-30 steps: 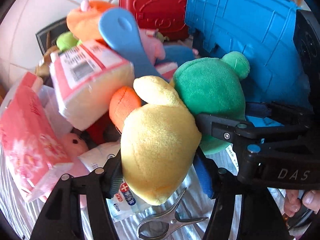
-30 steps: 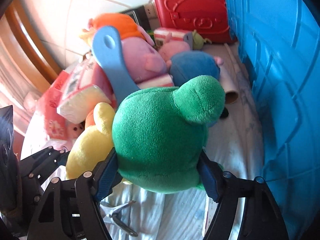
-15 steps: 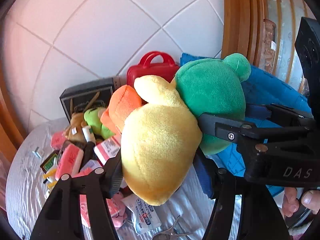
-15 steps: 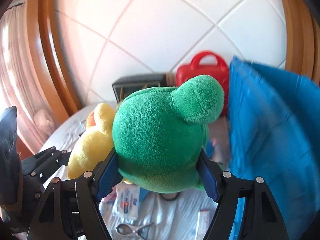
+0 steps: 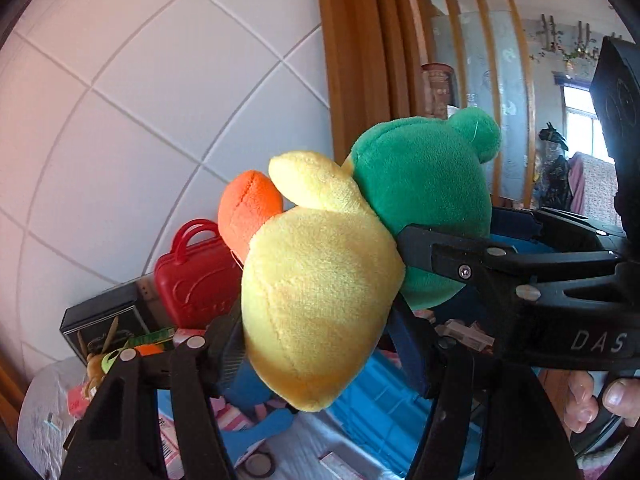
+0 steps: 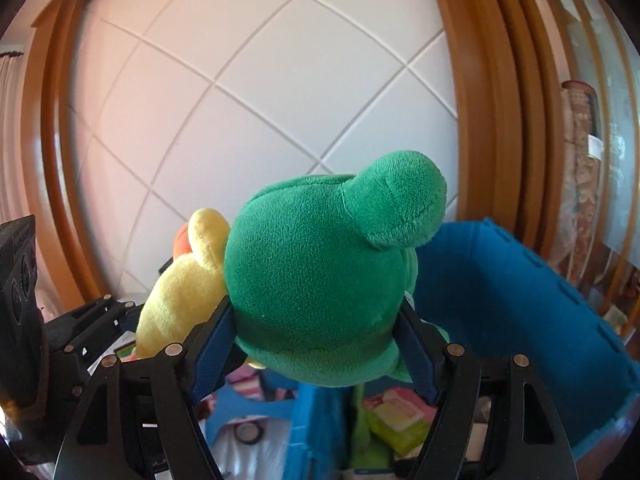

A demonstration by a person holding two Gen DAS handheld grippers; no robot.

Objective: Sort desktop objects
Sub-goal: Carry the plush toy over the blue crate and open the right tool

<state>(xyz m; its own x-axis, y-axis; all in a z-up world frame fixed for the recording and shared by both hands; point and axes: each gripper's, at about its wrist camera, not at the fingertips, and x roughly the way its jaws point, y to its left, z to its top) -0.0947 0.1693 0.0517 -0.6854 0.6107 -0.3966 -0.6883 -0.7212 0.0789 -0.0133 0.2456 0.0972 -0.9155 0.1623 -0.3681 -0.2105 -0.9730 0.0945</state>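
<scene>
Up in the left wrist view, the left claw (image 5: 320, 344) is clamped on a yellow plush duck (image 5: 320, 300) with an orange beak (image 5: 248, 208), its jaws easing apart yet pressing the plush. At 2 o'clock of it sits the green plush frog (image 5: 424, 208). A red toy suitcase (image 5: 192, 280) stands at 9 o'clock.

Seen from the right wrist, the right claw (image 6: 316, 344) is clamped on the frog (image 6: 320, 280), above a blue bin (image 6: 520, 300) at 4 o'clock.
</scene>
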